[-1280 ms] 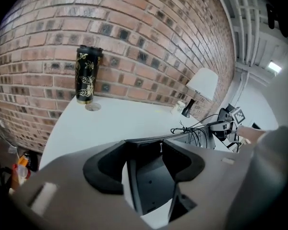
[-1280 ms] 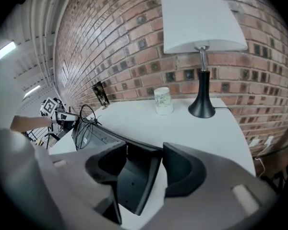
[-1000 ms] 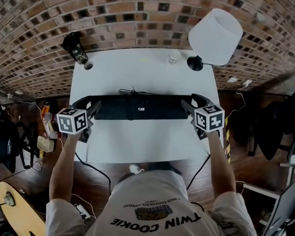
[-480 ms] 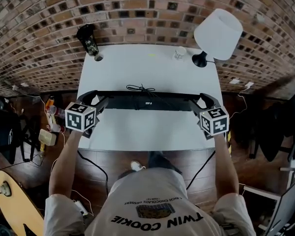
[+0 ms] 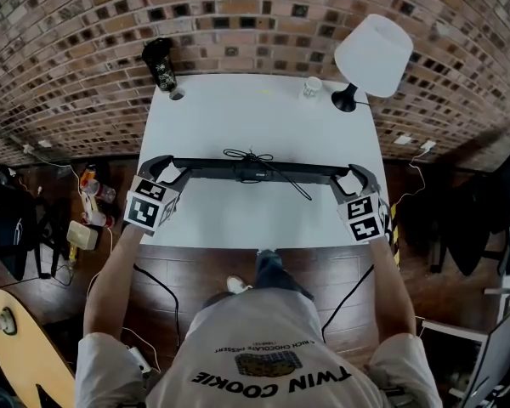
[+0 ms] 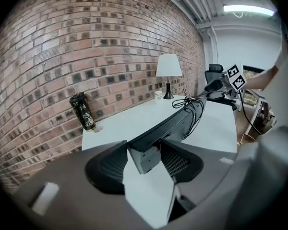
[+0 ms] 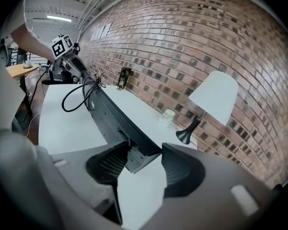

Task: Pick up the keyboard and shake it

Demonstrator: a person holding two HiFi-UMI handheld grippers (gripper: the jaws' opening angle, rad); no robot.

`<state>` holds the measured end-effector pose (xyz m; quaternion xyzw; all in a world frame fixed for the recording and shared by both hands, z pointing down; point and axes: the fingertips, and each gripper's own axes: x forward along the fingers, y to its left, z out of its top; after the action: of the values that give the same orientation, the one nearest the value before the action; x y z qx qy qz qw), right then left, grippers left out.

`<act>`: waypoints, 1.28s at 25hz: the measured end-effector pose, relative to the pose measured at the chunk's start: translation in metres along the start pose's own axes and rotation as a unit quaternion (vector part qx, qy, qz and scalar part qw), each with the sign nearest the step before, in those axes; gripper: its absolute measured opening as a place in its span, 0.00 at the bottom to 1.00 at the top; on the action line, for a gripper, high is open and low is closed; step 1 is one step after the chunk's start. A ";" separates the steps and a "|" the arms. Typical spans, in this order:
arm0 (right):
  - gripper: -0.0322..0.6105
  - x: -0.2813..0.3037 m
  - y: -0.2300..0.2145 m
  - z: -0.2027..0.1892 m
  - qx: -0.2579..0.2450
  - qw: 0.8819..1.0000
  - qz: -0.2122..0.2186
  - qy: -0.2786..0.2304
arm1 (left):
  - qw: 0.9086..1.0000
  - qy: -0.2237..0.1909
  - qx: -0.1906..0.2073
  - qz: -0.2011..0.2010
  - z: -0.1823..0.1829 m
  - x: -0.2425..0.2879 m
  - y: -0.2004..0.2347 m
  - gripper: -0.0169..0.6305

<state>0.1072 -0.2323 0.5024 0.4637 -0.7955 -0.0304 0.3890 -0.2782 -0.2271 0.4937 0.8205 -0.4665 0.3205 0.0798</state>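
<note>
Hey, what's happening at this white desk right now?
A person holds a black keyboard by its two ends, the left gripper on one end and the right gripper on the other. Both pairs of jaws have just been closing tighter on it. The keyboard is up off the white table and turned onto its edge, its cable hanging loose from the middle.

One keyboard [image 5: 255,170], two grippers (left gripper [image 5: 159,168], right gripper [image 5: 358,177]), one table [image 5: 255,121], one lamp [image 5: 373,55], one can [image 5: 160,64], one cup [image 5: 312,87].
</note>
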 end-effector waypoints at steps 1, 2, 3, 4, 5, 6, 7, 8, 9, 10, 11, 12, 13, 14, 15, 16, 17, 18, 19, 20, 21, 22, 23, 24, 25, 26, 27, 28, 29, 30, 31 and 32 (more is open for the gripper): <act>0.40 -0.002 0.002 -0.001 -0.005 1.000 -0.001 0.002 | 1.000 0.002 0.010 0.002 -0.002 -0.002 -0.002 0.37; 0.39 -0.005 0.004 -0.002 -0.012 1.000 -0.003 0.005 | 1.000 0.005 0.023 0.004 -0.004 -0.003 -0.003 0.37; 0.39 -0.007 0.005 -0.003 -0.021 1.000 -0.005 0.009 | 0.999 0.008 0.038 0.006 -0.005 -0.005 -0.005 0.37; 0.39 -0.009 0.007 -0.004 -0.034 0.999 -0.009 0.014 | 0.998 0.011 0.055 0.008 -0.006 -0.007 -0.007 0.37; 0.39 -0.011 0.009 -0.005 -0.052 0.998 -0.012 0.019 | 0.997 0.014 0.074 0.010 -0.006 -0.009 -0.009 0.37; 0.39 -0.011 0.011 -0.006 -0.075 0.997 -0.016 0.023 | 0.995 0.018 0.095 0.012 -0.007 -0.010 -0.011 0.36; 0.39 -0.012 0.013 -0.007 -0.102 0.994 -0.021 0.028 | 0.993 0.025 0.117 0.015 -0.007 -0.011 -0.013 0.36; 0.38 -0.012 0.014 -0.008 -0.129 0.991 -0.024 0.034 | 0.990 0.032 0.139 0.018 -0.009 -0.011 -0.015 0.36; 0.38 -0.013 0.017 -0.009 -0.155 0.987 -0.025 0.040 | 0.986 0.040 0.161 0.020 -0.010 -0.012 -0.017 0.36; 0.37 -0.013 0.020 -0.010 -0.179 0.982 -0.025 0.046 | 0.982 0.047 0.181 0.023 -0.012 -0.014 -0.019 0.36; 0.36 -0.014 0.024 -0.011 -0.206 0.977 -0.025 0.052 | 0.978 0.053 0.200 0.025 -0.013 -0.015 -0.021 0.36; 0.34 -0.014 0.028 -0.012 -0.232 0.971 -0.026 0.057 | 0.973 0.059 0.220 0.028 -0.015 -0.016 -0.024 0.36; 0.33 -0.014 0.031 -0.014 -0.255 0.965 -0.027 0.062 | 0.968 0.064 0.239 0.030 -0.017 -0.018 -0.026 0.35; 0.32 -0.015 0.034 -0.015 -0.270 0.960 -0.028 0.066 | 0.964 0.069 0.255 0.032 -0.020 -0.019 -0.028 0.35; 0.32 -0.015 0.036 -0.017 -0.278 0.958 -0.029 0.068 | 0.960 0.073 0.267 0.033 -0.022 -0.020 -0.031 0.34; 0.32 -0.017 0.038 -0.019 -0.281 0.957 -0.030 0.068 | 0.958 0.076 0.275 0.035 -0.024 -0.021 -0.032 0.34; 0.31 -0.018 0.040 -0.020 -0.282 0.956 -0.033 0.069 | 0.956 0.079 0.281 0.036 -0.026 -0.022 -0.034 0.33; 0.31 -0.020 0.043 -0.022 -0.283 0.956 -0.035 0.069 | 0.954 0.081 0.286 0.037 -0.028 -0.023 -0.036 0.33; 0.31 -0.021 0.045 -0.023 -0.284 0.956 -0.037 0.069 | 0.952 0.083 0.292 0.037 -0.031 -0.024 -0.037 0.33; 0.31 -0.023 0.047 -0.025 -0.287 0.955 -0.036 0.069 | 0.950 0.086 0.299 0.037 -0.033 -0.026 -0.038 0.32; 0.30 -0.025 0.050 -0.027 -0.292 0.953 -0.033 0.070 | 0.946 0.091 0.308 0.037 -0.037 -0.027 -0.040 0.32; 0.29 -0.026 0.053 -0.029 -0.299 0.951 -0.030 0.070 | 0.943 0.096 0.317 0.036 -0.041 -0.029 -0.042 0.31; 0.29 -0.027 0.056 -0.032 -0.307 0.949 -0.026 0.071 | 0.939 0.102 0.328 0.034 -0.045 -0.031 -0.044 0.30; 0.28 -0.028 0.058 -0.035 -0.316 0.946 -0.024 0.072 | 0.935 0.107 0.338 0.032 -0.048 -0.032 -0.046 0.28; 0.28 -0.029 0.061 -0.038 -0.324 0.943 -0.022 0.074 | 0.931 0.112 0.346 0.029 -0.052 -0.033 -0.048 0.23; 0.27 -0.030 0.065 -0.042 -0.331 0.940 -0.021 0.076 | 0.929 0.115 0.351 0.026 -0.056 -0.034 -0.050 0.23; 0.27 -0.030 0.068 -0.045 -0.336 0.939 -0.021 0.078 | 0.927 0.119 0.354 0.022 -0.060 -0.034 -0.053 0.23; 0.26 -0.030 0.071 -0.049 -0.339 0.937 -0.020 0.081 | 0.926 0.123 0.357 0.020 -0.064 -0.033 -0.055 0.23; 0.26 -0.029 0.075 -0.053 -0.342 0.936 -0.017 0.085 | 0.924 0.128 0.361 0.017 -0.068 -0.032 -0.058 0.23; 0.26 -0.028 0.080 -0.058 -0.345 0.934 -0.012 0.089 | 0.921 0.135 0.366 0.015 -0.074 -0.030 -0.060 0.23; 0.25 -0.027 0.085 -0.063 -0.350 0.932 -0.009 0.093 | 0.916 0.141 0.374 0.015 -0.080 -0.028 -0.063 0.23; 0.24 -0.025 0.089 -0.067 -0.355 0.930 -0.008 0.095 | 0.912 0.146 0.383 0.015 -0.086 -0.025 -0.065 0.23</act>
<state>0.0942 -0.1417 0.5704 0.3023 -0.6881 -0.2697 0.6020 -0.2727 -0.1361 0.5569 0.7252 -0.3036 0.5916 -0.1785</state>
